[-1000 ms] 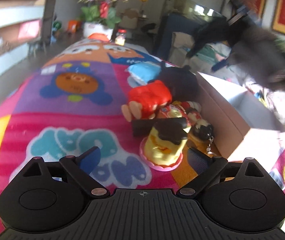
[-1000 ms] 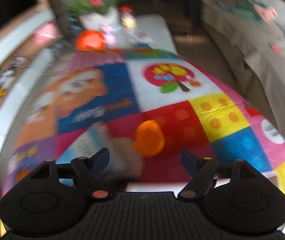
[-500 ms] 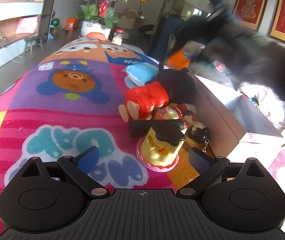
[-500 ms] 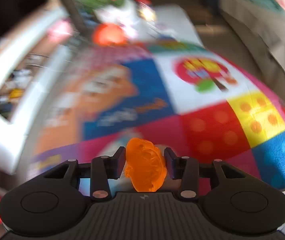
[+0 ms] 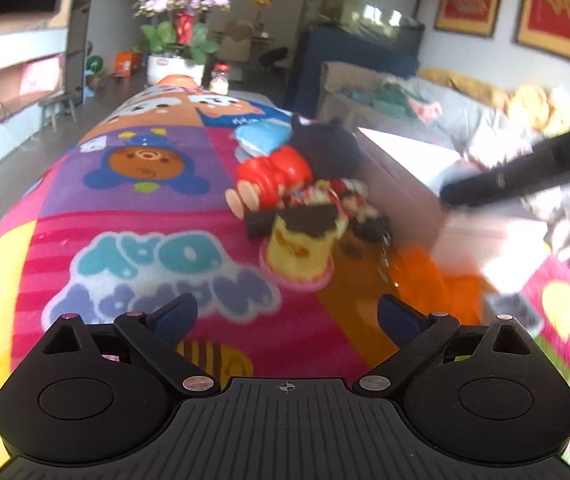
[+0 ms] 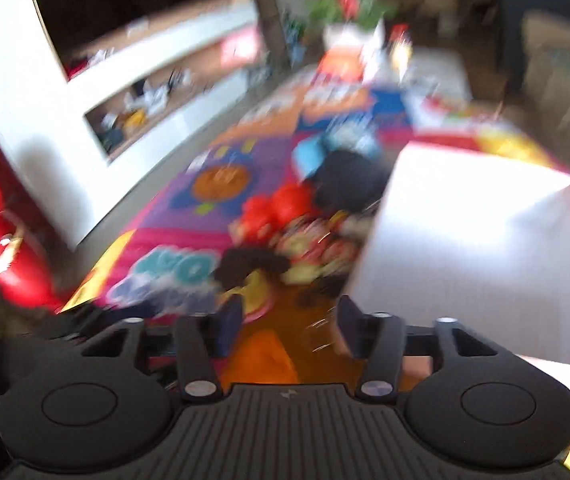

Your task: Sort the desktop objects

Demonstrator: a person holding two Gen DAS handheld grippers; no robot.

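Observation:
A heap of toys lies on the colourful play mat point(image 5: 133, 208): a yellow figure with a black hat point(image 5: 299, 250) on a pink base, a red toy point(image 5: 275, 180), a black plush point(image 5: 325, 148) and a blue pack point(image 5: 263, 134). A white open box point(image 5: 417, 168) stands right of the heap. My left gripper point(image 5: 287, 316) is open and empty, just short of the yellow figure. My right gripper point(image 6: 287, 326) is open; a blurred orange toy point(image 6: 261, 356) shows low between its fingers, and as an orange blur in the left wrist view point(image 5: 429, 280). The right wrist view is blurred.
A potted flower plant point(image 5: 181, 36) and a jar point(image 5: 219, 78) stand at the mat's far end. The white box shows at right in the right wrist view point(image 6: 481, 248). White shelving point(image 6: 97, 92) runs along the left. A sofa with clutter point(image 5: 485, 120) lies at right.
My right gripper, shut on the orange toy half a second ago, has swung across toward the heap and box and opened. The orange toy now lies low between its fingers. The left gripper barely moved.

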